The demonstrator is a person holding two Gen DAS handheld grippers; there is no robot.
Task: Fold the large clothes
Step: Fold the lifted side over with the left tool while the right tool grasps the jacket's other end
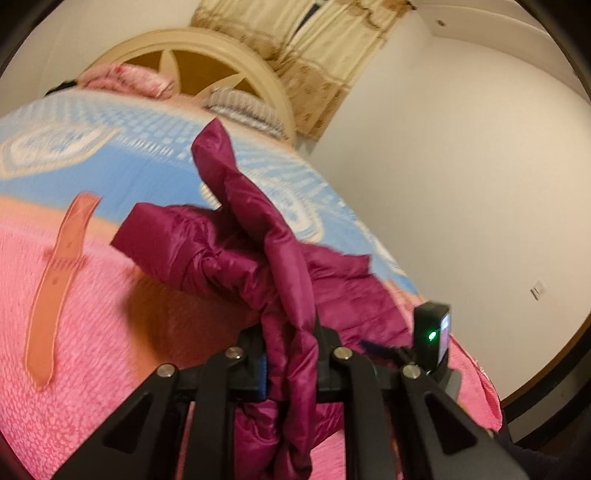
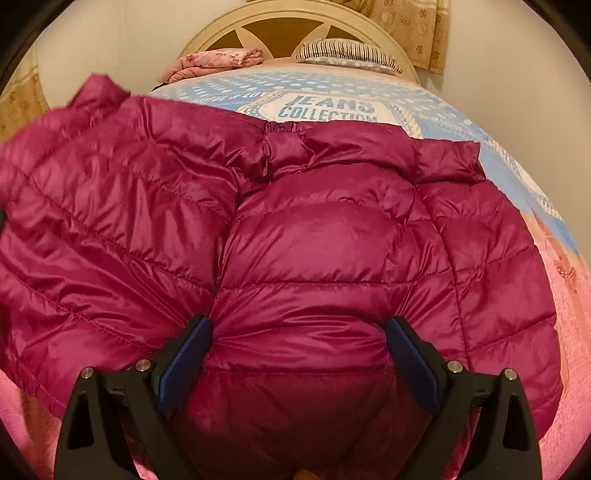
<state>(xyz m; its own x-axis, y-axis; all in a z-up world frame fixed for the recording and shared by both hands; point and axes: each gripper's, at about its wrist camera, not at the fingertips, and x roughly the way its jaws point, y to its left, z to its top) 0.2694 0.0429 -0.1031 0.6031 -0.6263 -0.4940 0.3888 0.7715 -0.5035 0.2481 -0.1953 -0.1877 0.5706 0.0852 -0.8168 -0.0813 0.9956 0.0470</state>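
Jacket (image 2: 310,236), puffy, light and slippery on the bed (image 2: 461,122): left gripper (image 1: 290,354) pinches its edge, right gripper (image 2: 299,354) spread open, seams advised.

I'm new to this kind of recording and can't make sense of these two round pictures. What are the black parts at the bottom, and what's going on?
Each picture comes from a fisheye camera mounted on a hand-held two-finger tool, looking along its fingers. A person holds one in each hand. The left tool is shut on a bunched strip of the magenta puffer jacket, lifting it. The right tool is open, its fingers straddling a puffy part of the jacket, which lies on a bed with a pink and blue cover. Pillows sit by the headboard.
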